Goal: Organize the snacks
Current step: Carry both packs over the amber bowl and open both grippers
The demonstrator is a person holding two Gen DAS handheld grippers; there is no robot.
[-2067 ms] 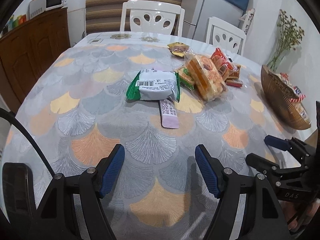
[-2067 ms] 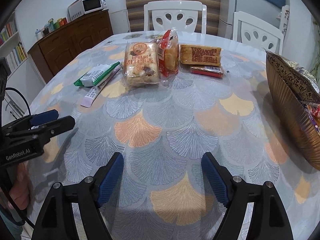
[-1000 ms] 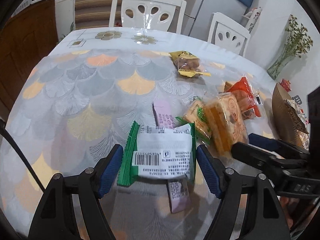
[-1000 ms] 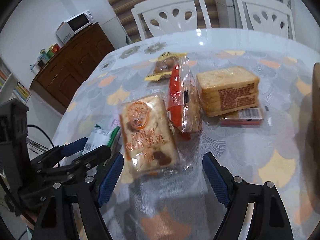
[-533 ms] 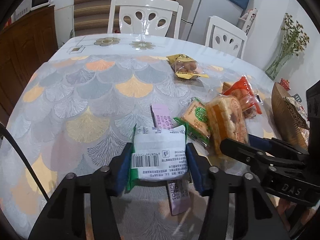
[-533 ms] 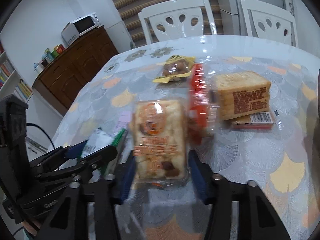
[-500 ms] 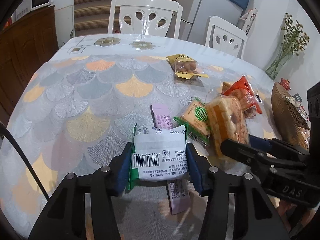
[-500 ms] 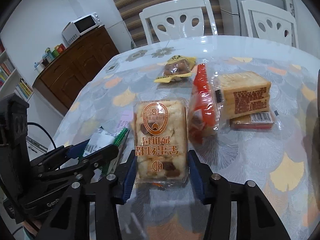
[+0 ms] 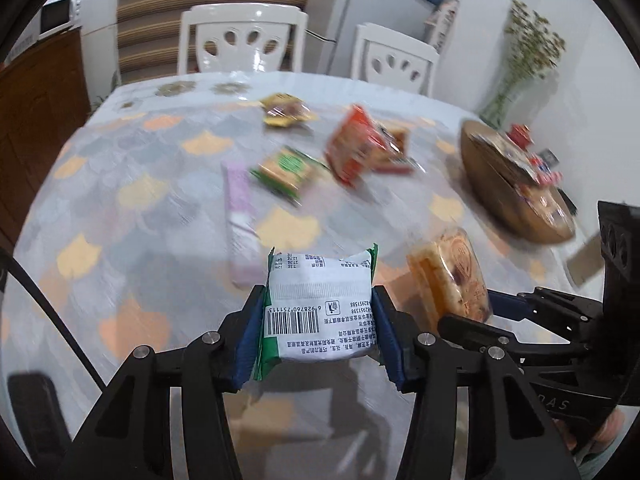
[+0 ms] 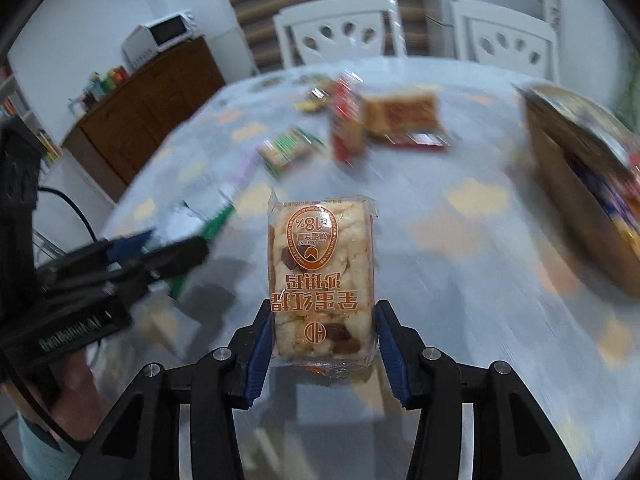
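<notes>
- I had the left gripper [image 9: 318,330] fingers clamped on the green-white packet [image 9: 320,312], lifted.
- Right gripper [image 10: 322,338] fingers clamped on the rice cake pack [image 10: 322,276].
- Next, probably: carry both to the basket [image 9: 492,184], right of frame.

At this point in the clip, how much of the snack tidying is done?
Early stage. The wooden basket already holds some snacks. In hand: the left gripper clamps a green-and-white packet, and the right gripper clamps a clear-wrapped pastry. Left on the table: purple stick, green cookie pack, red pack, yellow pack.
</notes>
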